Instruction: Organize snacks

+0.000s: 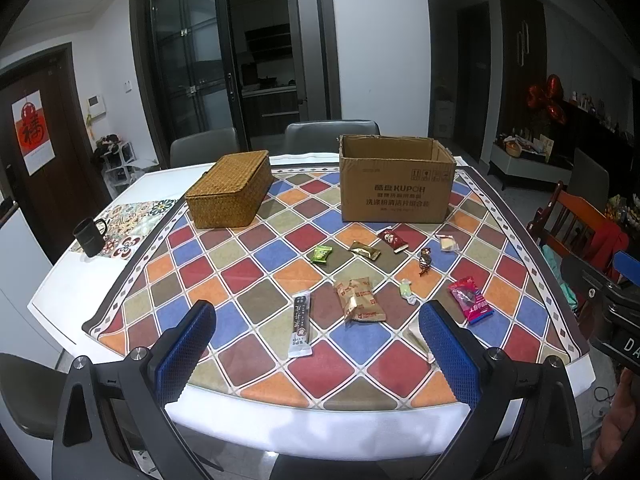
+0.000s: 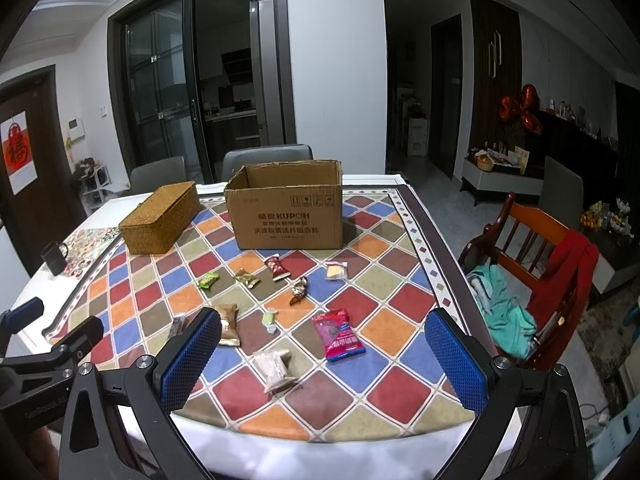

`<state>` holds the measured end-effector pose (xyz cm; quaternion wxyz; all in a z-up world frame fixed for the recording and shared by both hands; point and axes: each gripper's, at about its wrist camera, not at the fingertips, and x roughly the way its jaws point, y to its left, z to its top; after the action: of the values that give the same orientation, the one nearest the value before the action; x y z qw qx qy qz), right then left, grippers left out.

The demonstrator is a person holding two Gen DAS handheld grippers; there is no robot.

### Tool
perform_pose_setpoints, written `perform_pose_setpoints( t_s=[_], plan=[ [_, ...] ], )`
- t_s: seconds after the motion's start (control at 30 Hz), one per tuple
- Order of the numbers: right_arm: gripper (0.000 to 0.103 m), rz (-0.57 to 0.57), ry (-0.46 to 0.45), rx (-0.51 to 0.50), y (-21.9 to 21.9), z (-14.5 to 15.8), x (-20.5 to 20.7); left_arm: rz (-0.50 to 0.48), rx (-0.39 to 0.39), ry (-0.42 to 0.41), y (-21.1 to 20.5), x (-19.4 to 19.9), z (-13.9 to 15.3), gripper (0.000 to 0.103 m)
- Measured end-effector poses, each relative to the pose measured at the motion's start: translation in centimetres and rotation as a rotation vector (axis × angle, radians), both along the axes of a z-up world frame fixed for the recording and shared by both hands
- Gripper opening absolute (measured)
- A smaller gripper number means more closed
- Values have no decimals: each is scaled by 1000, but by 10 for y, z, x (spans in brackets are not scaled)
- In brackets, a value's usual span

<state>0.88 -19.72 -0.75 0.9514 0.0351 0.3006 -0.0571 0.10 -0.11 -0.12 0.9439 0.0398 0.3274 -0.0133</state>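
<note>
You hold both grippers above the near edge of a table (image 1: 100, 216) covered by a cloth of coloured diamonds. Your left gripper (image 1: 316, 320) has its blue padded fingers spread wide apart, with nothing between them. Your right gripper (image 2: 324, 332) is likewise spread wide and empty. At the far side stands an open cardboard box (image 2: 288, 216), and to its left a closed woven basket (image 2: 160, 218). The snacks lie scattered on the cloth between the box and your grippers: a green candy (image 2: 208, 280), a gold packet (image 2: 246, 278), a dark red packet (image 2: 276, 267), a clear packet with a pale biscuit (image 2: 335, 271), a twisted foil sweet (image 2: 299, 290), a pink packet (image 2: 338, 334), a tan packet (image 1: 358, 299), a dark stick sachet (image 1: 301, 326) and a clear pouch (image 2: 276, 370) nearest you. A black mug (image 1: 90, 236) sits at the far left edge
</note>
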Motion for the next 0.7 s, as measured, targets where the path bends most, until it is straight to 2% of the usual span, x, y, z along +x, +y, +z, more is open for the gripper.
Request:
perform_pose_setpoints(
  t_s=[0.7],
  plan=[
    [103, 0, 4, 2, 1, -1, 1, 0, 2, 0, -1, 0, -1, 103]
  ],
)
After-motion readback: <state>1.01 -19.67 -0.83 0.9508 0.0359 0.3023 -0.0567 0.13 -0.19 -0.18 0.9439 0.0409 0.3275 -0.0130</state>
